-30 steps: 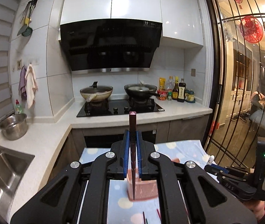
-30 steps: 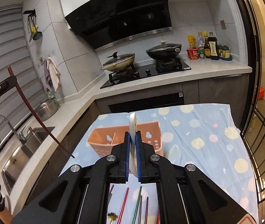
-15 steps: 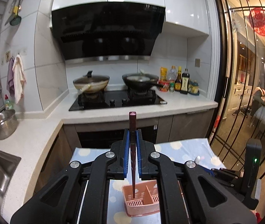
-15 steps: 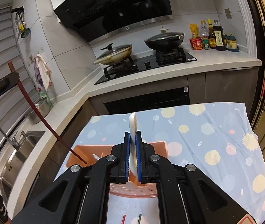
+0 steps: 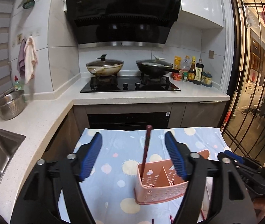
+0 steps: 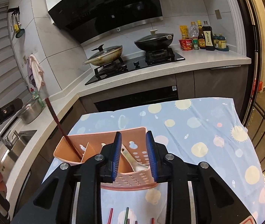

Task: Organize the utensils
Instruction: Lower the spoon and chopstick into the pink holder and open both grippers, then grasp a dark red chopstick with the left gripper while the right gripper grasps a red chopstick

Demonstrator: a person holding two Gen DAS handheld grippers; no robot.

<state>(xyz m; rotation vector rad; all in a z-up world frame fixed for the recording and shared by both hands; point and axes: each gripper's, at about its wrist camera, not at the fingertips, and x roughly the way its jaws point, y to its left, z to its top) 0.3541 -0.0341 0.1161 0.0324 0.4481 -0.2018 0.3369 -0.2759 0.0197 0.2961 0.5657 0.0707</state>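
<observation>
My left gripper (image 5: 133, 155) is spread wide now, having let go of the dark red chopstick (image 5: 146, 145) clamped a second ago; it leans in the left compartment of the pink perforated plastic caddy (image 5: 160, 183). My right gripper (image 6: 133, 155), parted narrowly, hovers over the caddy's right compartment, where its released white ceramic spoon (image 6: 132, 161) lies tilted. Caddy sits on the blue dotted cloth (image 6: 197, 130).
</observation>
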